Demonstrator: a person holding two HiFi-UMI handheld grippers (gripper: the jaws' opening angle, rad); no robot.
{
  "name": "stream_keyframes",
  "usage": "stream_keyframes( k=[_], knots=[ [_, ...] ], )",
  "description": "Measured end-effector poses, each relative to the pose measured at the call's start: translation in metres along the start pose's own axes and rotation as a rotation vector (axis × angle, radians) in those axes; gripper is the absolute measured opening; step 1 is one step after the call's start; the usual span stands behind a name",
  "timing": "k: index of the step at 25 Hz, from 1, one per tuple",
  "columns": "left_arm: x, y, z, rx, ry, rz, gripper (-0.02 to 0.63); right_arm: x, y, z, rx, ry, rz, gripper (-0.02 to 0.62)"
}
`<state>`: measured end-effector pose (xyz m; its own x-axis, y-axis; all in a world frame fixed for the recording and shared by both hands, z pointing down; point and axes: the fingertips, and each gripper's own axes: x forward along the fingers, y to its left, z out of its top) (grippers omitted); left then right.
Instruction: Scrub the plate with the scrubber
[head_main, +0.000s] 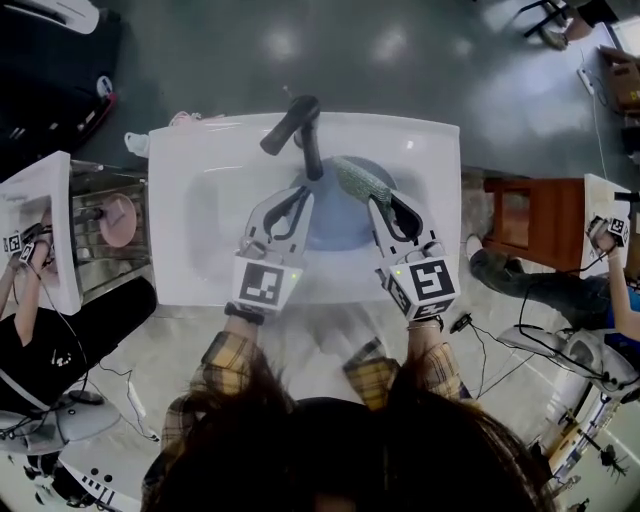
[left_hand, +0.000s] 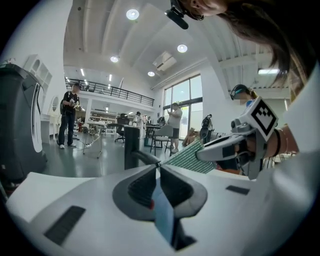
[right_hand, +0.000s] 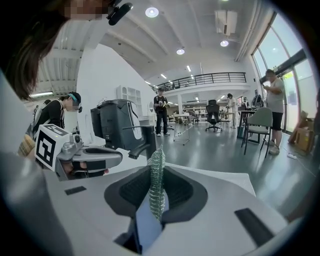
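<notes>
Pink is the round dish (head_main: 118, 220) at the far left of the head view, lying in a grey metal basin (head_main: 90, 255) beside a neighbouring white stand, with a person in black (head_main: 40, 340) close by. Next comes the white sink (head_main: 200, 210) that fills the middle, its black faucet (head_main: 300, 125) rising at the back of the bowl. Inside the bowl lies the pale blue plate (head_main: 335, 230), flat and alone in it, just in front of the faucet's foot. The left gripper (head_main: 299, 195) hangs over the plate's left edge. In its own view the jaws are pressed together at their tips with nothing caught between them, and only a strip of blue shows through the slot behind the tips. Whether the tips touch the plate I cannot tell. The right gripper (head_main: 378, 203) is over the plate's right side, its jaws clamped on the green mesh scrubber (head_main: 358, 180). The scrubber sticks out past the fingertips toward the faucet and stands on edge in the right gripper view. It is above the plate's back right rim, and contact with the plate cannot be made out. Both grippers point forward and a little down, side by side and apart. Right of the sink stands a brown wooden stand (head_main: 525, 225), and beyond it a second person (head_main: 530, 285) is near another white stand (head_main: 600, 200).
</notes>
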<state>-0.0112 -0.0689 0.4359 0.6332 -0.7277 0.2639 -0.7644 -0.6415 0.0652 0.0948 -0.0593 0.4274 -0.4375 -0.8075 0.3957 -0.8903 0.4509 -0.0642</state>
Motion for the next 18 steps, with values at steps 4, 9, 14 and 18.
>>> stream_keyframes(
  k=[4, 9, 14, 18],
  knots=[
    [0.008, -0.002, -0.014, -0.007, 0.019, -0.009, 0.017, 0.005, 0.004, -0.013, -0.006, 0.019, 0.017, 0.091],
    [0.018, 0.009, -0.037, 0.062, 0.061, -0.002, 0.017, 0.015, 0.006, -0.030, -0.004, 0.047, 0.037, 0.091],
    [0.025, 0.014, -0.057, 0.011, 0.104, 0.007, 0.018, 0.023, 0.008, -0.043, -0.010, 0.073, 0.064, 0.091],
    [0.029, 0.018, -0.072, -0.011, 0.143, 0.016, 0.018, 0.028, 0.007, -0.050, -0.011, 0.086, 0.070, 0.091]
  ],
)
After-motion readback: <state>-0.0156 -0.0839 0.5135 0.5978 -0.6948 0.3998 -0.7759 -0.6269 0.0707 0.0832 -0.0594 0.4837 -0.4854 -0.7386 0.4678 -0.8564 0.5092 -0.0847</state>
